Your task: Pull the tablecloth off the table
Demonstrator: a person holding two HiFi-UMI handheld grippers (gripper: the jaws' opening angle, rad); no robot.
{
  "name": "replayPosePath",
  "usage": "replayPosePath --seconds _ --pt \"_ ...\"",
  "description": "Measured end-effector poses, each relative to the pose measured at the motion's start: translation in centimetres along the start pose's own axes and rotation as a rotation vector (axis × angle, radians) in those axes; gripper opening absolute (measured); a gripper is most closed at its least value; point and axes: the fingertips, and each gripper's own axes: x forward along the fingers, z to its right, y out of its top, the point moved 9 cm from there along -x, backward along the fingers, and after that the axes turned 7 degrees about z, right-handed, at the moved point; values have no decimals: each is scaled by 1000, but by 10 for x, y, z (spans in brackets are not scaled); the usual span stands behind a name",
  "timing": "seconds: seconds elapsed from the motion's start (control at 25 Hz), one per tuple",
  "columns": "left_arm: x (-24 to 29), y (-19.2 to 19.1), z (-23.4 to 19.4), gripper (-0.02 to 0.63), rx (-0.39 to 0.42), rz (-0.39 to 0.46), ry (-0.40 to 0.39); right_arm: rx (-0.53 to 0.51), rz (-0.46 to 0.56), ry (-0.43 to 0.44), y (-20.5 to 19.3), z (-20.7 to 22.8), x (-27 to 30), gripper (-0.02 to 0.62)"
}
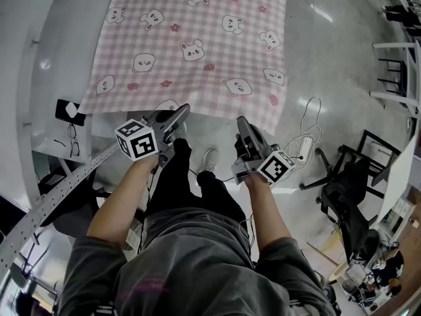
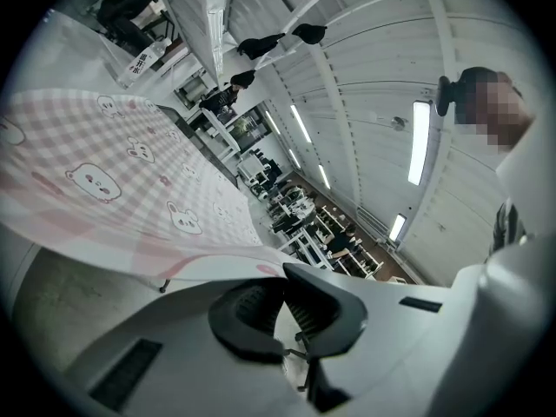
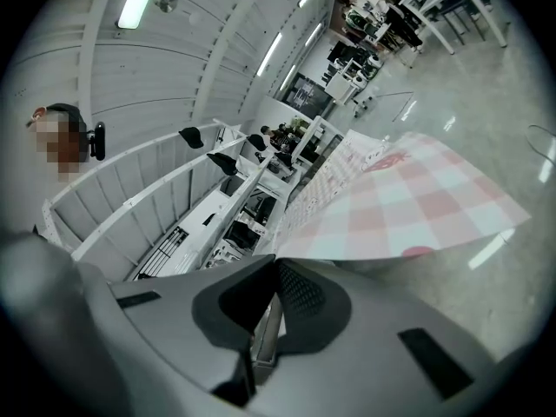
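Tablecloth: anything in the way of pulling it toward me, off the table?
Nothing visible does. The left claw and right claw pinch the tablecloth at its near edge; nothing lies on it. The power strip lies off to the right, clear of the pull.

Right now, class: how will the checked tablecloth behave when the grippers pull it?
Probably floppy: the tablecloth curls at its edge toward the left gripper. Likely light, as a small pinch by the right gripper seems to lift that edge. It should slide freely, since nothing stands on it.
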Motion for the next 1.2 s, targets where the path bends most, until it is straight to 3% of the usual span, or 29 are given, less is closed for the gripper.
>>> replayPosePath --seconds 0.64,1.2 --pt "2 -9 -11 0 1 26 2 -28 -24 39 1 9 7 3" --pt "-8 5 21 0 80 47 12 -45 -32 119 14 -12 -2 3"
